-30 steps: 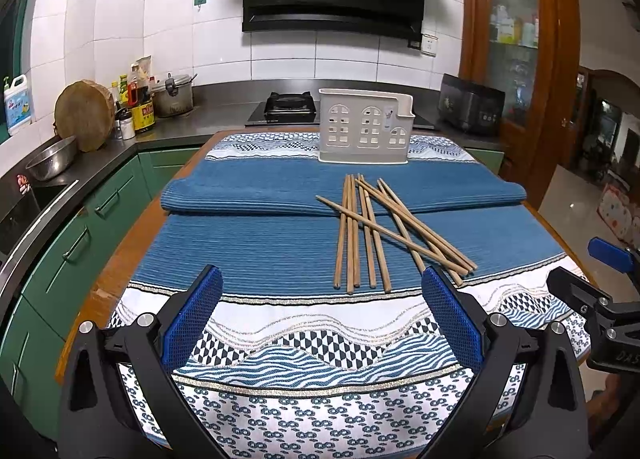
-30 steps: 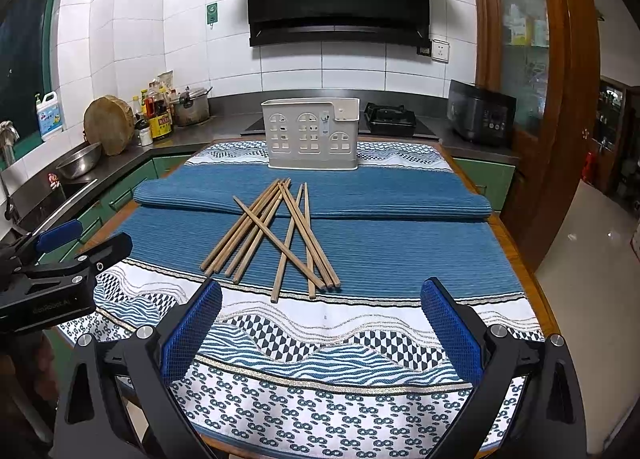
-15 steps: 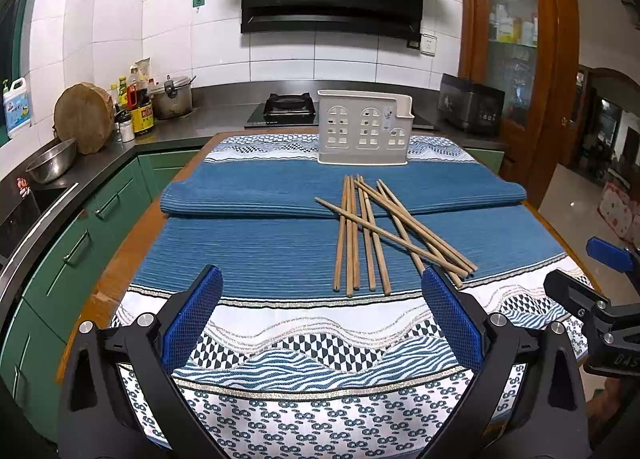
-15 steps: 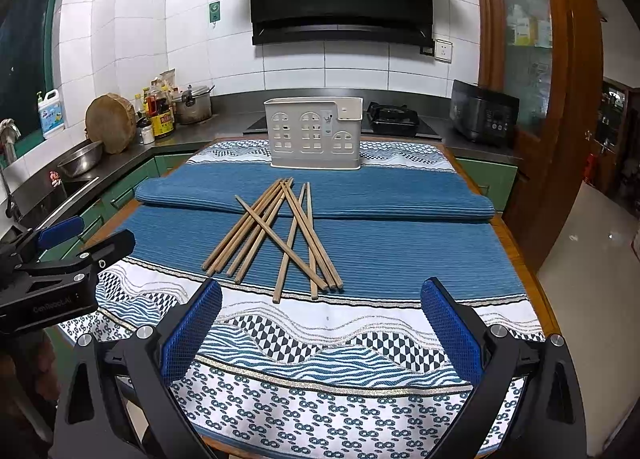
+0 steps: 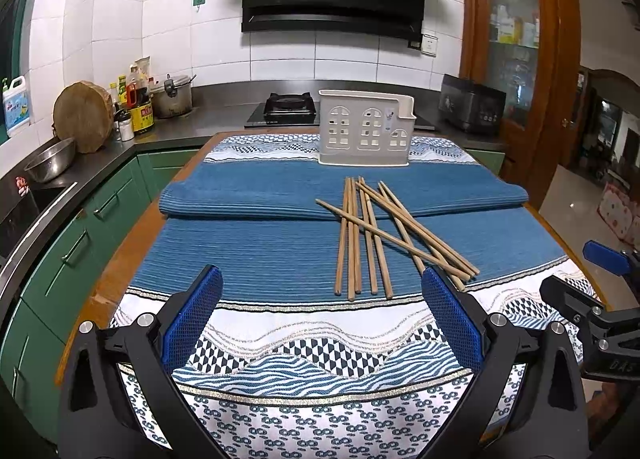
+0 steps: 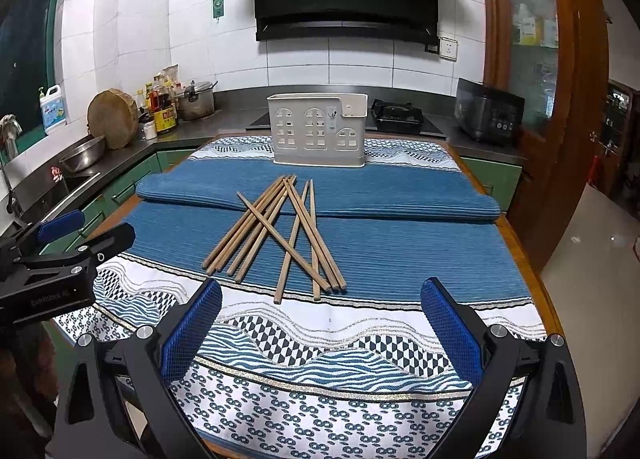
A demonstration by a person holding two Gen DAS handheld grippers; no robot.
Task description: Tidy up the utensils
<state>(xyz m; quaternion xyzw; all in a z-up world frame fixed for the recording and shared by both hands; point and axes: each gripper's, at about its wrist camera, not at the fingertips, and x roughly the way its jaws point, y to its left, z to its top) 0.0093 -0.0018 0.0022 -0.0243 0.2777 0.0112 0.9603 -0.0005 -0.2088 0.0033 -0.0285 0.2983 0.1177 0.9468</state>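
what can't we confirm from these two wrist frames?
- Inside of the white utensil holder: both views look at its front wall; contents and dividers hidden.
- Exact count of chopsticks: they cross and overlap in both views.
- Table front edge: hidden behind the left gripper and right gripper, both open.
- Bottle labels on the counter: too small.

Wooden-edged counter [image 5: 132, 243] covered by a blue ribbed cloth with patterned white-and-blue border [image 5: 280, 255], folded into a ridge across its middle. On the cloth: a loose, partly crossed pile of plain wooden chopsticks [image 5: 372, 235], straddling the fold, and beyond them an upright white plastic utensil holder with window-shaped cut-outs [image 5: 366, 129].
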